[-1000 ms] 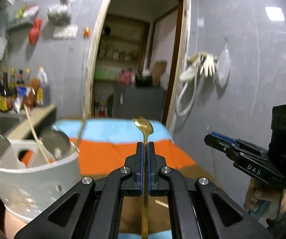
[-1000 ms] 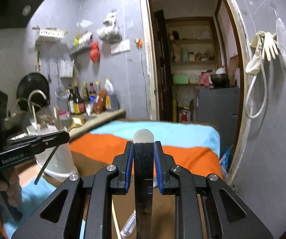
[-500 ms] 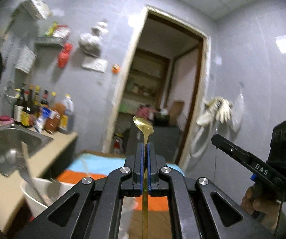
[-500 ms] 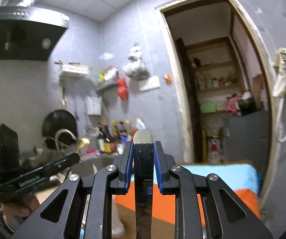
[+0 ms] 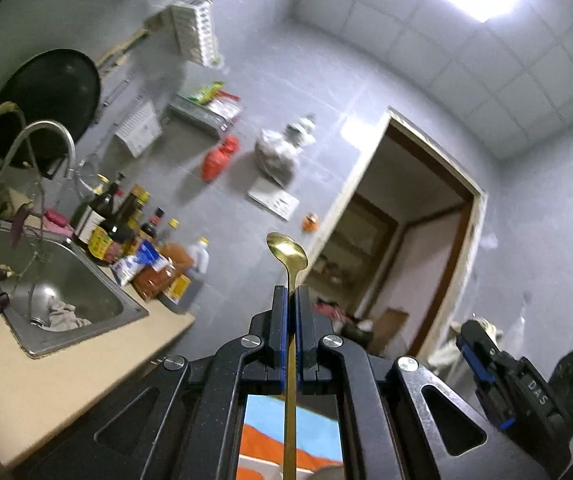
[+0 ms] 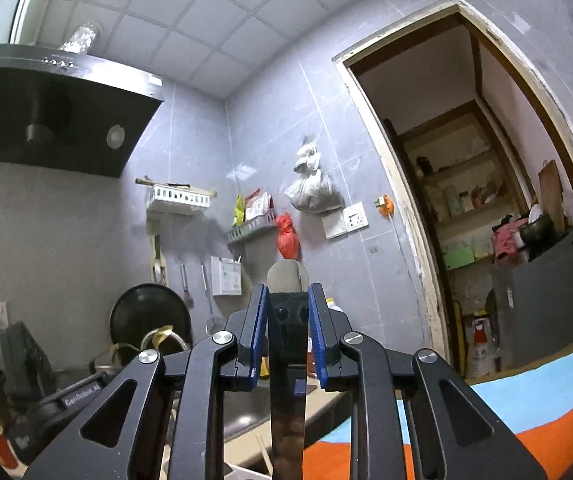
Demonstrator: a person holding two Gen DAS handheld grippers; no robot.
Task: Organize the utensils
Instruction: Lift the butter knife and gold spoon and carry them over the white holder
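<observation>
My left gripper [image 5: 290, 300] is shut on a thin gold spoon [image 5: 287, 249]; its bowl stands above the fingertips and its handle runs down between the jaws. My right gripper [image 6: 286, 300] is shut on a flat steel utensil with a rounded tip [image 6: 287, 276], a black patch across it, and a shiny blade running down. Both grippers are raised and tilted up toward the wall and ceiling. The right gripper also shows at the lower right of the left wrist view [image 5: 498, 376]. The left gripper's body shows at the lower left of the right wrist view [image 6: 74, 394].
A steel sink [image 5: 66, 292] with a tap [image 5: 42, 136] sits in a beige counter [image 5: 46, 392] at left, bottles [image 5: 126, 224] behind it. A black pan [image 5: 52, 92] hangs on the wall. An orange-and-blue cloth [image 6: 546, 408] lies below. A range hood [image 6: 54, 116] hangs left, a doorway [image 6: 486, 220] right.
Both grippers have tilted and risen, so the views now show wall and ceiling. The white utensil bucket has dropped out of view. Both grips are unchanged.
</observation>
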